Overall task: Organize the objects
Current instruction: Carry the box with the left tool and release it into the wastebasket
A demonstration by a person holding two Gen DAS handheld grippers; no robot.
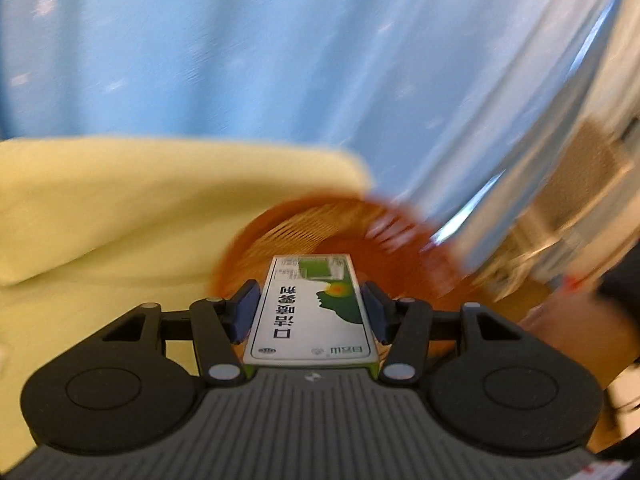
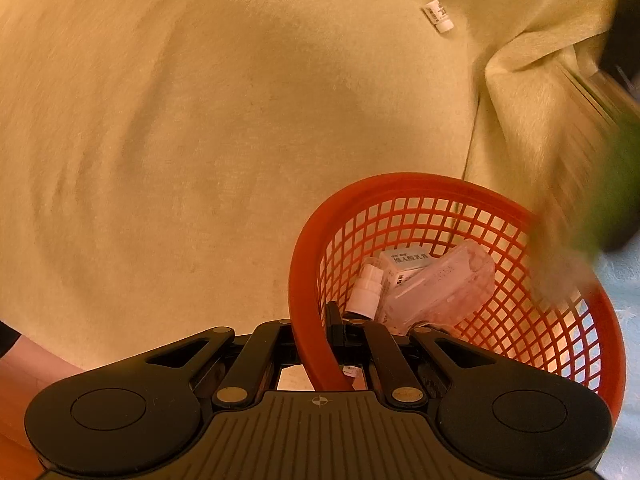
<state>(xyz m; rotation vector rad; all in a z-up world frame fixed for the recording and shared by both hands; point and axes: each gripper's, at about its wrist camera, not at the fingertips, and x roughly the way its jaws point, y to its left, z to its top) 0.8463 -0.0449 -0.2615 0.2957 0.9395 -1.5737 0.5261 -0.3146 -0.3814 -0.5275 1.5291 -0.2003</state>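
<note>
Done so far: a small bottle [image 2: 365, 292], a white box [image 2: 406, 261] and a clear packet [image 2: 444, 288] are already lying in the red basket [image 2: 520, 344].
In hand: a green-and-white box [image 1: 310, 312] is being held by the left gripper [image 1: 310, 312], fingers narrowed on its long sides, w/ the basket [image 1: 280, 236] just ahead.
Basket: its rim is being pinched by the right gripper [image 2: 316, 340], fingers nearly together.
Left: box not yet dropped in; a small white tube [image 2: 437, 18] is lying on the yellow blanket [image 2: 200, 140], well apart from the basket.
Progress: judged approx. past halfway.

Left gripper [image 1: 310, 312] clamped on a box, right gripper [image 2: 316, 344] pinching a basket rim
</note>
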